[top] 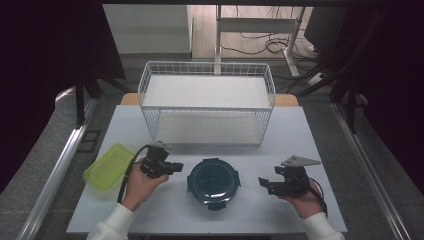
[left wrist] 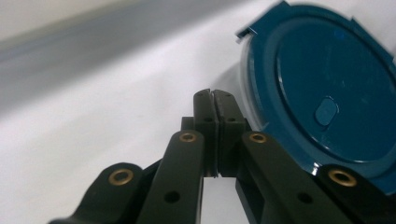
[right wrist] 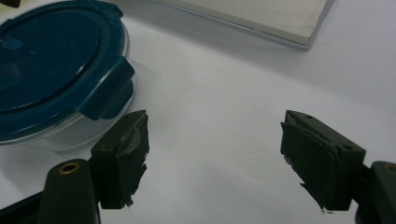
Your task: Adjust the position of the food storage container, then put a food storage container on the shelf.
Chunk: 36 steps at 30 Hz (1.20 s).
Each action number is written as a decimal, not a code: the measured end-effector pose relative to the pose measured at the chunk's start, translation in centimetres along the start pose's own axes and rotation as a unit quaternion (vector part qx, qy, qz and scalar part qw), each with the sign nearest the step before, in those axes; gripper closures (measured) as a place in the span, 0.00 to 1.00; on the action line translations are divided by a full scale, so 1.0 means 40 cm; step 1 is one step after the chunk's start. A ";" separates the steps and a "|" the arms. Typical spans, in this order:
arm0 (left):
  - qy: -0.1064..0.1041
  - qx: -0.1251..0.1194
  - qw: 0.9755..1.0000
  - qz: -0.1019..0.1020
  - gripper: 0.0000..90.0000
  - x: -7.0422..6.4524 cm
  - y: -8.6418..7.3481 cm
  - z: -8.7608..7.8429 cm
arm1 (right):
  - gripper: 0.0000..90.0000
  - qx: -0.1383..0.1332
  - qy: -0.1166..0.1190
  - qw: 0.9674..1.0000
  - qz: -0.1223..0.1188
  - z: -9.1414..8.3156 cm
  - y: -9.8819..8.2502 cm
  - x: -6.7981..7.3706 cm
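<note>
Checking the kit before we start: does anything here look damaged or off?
Yes: the pads on the right tongs look worn. In the right gripper view their inner facing is frayed and peeling at the edges. The round blue-lidded container and green container sit flat and closed.

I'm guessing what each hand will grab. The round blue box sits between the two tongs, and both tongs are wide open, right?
Not quite. The round blue box does sit between them, but only the right tongs are wide open. The left tongs are shut with nothing in them; the left gripper view shows their jaws pressed together.
</note>
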<state>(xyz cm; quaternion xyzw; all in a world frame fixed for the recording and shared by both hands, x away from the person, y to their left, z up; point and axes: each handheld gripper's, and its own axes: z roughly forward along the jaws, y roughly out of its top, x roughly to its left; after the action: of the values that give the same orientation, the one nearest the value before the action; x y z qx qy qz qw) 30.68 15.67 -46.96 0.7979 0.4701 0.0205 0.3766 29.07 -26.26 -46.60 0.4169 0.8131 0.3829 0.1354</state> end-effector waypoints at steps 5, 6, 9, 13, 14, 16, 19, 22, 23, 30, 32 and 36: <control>-0.002 -0.020 1.000 -0.020 0.78 0.005 -0.013 -0.052 | 0.25 -0.012 0.014 1.000 -0.001 -0.001 0.005 0.011; 0.001 -0.024 0.999 -0.022 0.69 0.003 -0.015 -0.060 | 0.25 -0.015 0.017 1.000 -0.007 -0.002 0.006 0.015; 0.010 -0.037 0.999 -0.038 0.45 -0.006 -0.017 -0.077 | 0.24 -0.019 0.023 0.999 -0.012 -0.004 0.003 0.023; 0.008 -0.044 0.998 -0.039 0.33 -0.021 -0.022 -0.093 | 0.23 -0.024 0.033 0.999 -0.003 -0.010 0.002 0.029; 0.007 -0.049 0.998 -0.037 0.30 -0.026 -0.024 -0.097 | 0.23 -0.025 0.034 0.999 0.001 -0.012 0.003 0.032; 0.005 -0.050 0.998 -0.035 0.24 -0.030 -0.026 -0.102 | 0.23 -0.026 0.039 0.999 0.004 -0.015 0.006 0.038; 0.001 -0.049 0.998 -0.030 0.22 -0.035 -0.026 -0.106 | 0.22 -0.029 0.047 0.998 0.005 -0.015 0.009 0.043; 0.000 -0.047 0.998 -0.032 0.18 -0.038 -0.029 -0.105 | 0.22 -0.024 0.059 0.998 -0.009 -0.005 0.014 0.053; 0.000 -0.047 0.998 -0.032 0.18 -0.037 -0.030 -0.105 | 0.21 -0.022 0.060 0.998 -0.010 -0.001 0.016 0.056; -0.003 -0.054 0.998 -0.039 0.14 -0.033 -0.043 -0.115 | 0.19 -0.016 0.073 0.997 -0.001 0.017 0.031 0.065; -0.007 -0.055 0.998 -0.034 0.12 -0.036 -0.042 -0.117 | 0.21 -0.009 0.078 0.997 0.004 0.020 0.035 0.067; -0.011 -0.057 0.998 -0.035 0.10 -0.041 -0.041 -0.112 | 0.21 0.000 0.088 0.996 0.010 0.022 0.035 0.075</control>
<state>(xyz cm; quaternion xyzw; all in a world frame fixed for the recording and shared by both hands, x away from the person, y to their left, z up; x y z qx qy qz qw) 26.85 17.49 -44.23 0.7587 0.4915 0.0251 0.4269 28.50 -22.96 -45.88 0.3901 0.8174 0.4196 0.0598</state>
